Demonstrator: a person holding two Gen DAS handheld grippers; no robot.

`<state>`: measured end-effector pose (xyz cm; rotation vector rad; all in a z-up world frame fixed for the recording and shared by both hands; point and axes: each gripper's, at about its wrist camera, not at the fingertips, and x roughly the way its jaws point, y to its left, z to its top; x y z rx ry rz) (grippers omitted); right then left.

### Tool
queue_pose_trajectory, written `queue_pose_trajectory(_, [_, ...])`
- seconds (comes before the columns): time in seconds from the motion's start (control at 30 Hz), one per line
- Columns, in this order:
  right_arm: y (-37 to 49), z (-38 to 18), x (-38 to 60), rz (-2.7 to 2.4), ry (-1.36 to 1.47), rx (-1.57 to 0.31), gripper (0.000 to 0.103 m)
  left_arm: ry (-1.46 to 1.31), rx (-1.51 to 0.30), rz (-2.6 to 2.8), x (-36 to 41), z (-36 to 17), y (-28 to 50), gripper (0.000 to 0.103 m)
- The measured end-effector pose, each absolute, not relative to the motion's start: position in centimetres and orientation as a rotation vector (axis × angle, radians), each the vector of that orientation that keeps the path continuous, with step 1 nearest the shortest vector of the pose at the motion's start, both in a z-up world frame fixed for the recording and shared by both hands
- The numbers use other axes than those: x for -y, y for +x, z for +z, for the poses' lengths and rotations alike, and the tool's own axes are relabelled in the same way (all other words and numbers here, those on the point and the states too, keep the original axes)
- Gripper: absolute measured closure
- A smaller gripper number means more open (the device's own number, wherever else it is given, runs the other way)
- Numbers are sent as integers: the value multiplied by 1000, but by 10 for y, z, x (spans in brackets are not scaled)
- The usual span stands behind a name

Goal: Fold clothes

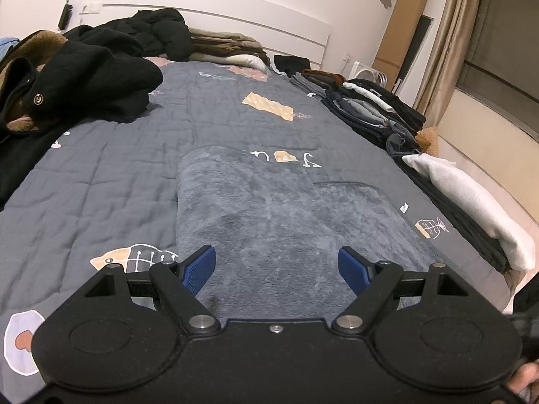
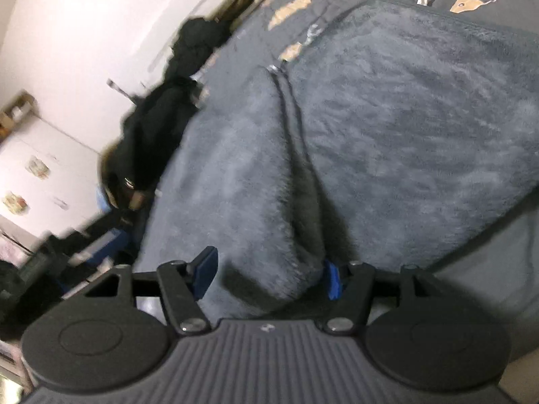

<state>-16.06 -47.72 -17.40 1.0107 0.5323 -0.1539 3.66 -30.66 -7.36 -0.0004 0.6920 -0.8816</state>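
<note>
On the bed (image 1: 101,168), a grey fleece garment (image 1: 269,208) lies spread over the quilted cover, and both grippers sit at its near edge. Left gripper (image 1: 278,262) hovers over the fleece with its blue fingers (image 1: 198,271) wide apart, nothing between them. Right gripper (image 2: 269,274) has a bunched fold of that fleece (image 2: 269,235) pushed up between its fingers; one pad is buried against the cloth, the other looks clear of it, so whether it is clamped cannot be told. By the look of it, this is the pick-up before a fold: next, the right needs a firm pinch on the edge and the left a matching hold, then both carry it across. Left view alone shows the folded stack (image 1: 370,107) along the far side and the black coats (image 1: 94,74) heaped opposite; right view alone shows the raised ridge of fleece.
</note>
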Motion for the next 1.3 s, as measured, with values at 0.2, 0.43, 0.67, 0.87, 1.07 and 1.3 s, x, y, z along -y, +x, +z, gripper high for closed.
queue_pose_trajectory(0.2, [-145, -179, 482, -172, 1052, -579, 59, 5, -694, -880, 308, -74, 36, 24])
queue_pose_trajectory(0.43, [-145, -177, 478, -184, 1026, -561, 87, 2, -693, -877, 307, -73, 35, 24])
queue_pose_trajectory(0.67, [-169, -135, 509, -205, 1060, -416, 89, -10, -692, -879, 307, -72, 38, 24])
queue_pose_trajectory(0.87, [-201, -87, 546, -270, 988, -322, 89, 15, -695, -902, 313, -74, 34, 24])
queue_pose_trajectory(1.07, [-235, -79, 575, -393, 899, -328, 89, 44, -699, -926, 321, -77, 28, 24])
queue_pose_trajectory(1.3, [-233, -143, 605, -518, 833, -559, 88, 61, -702, -950, 334, -79, 22, 24])
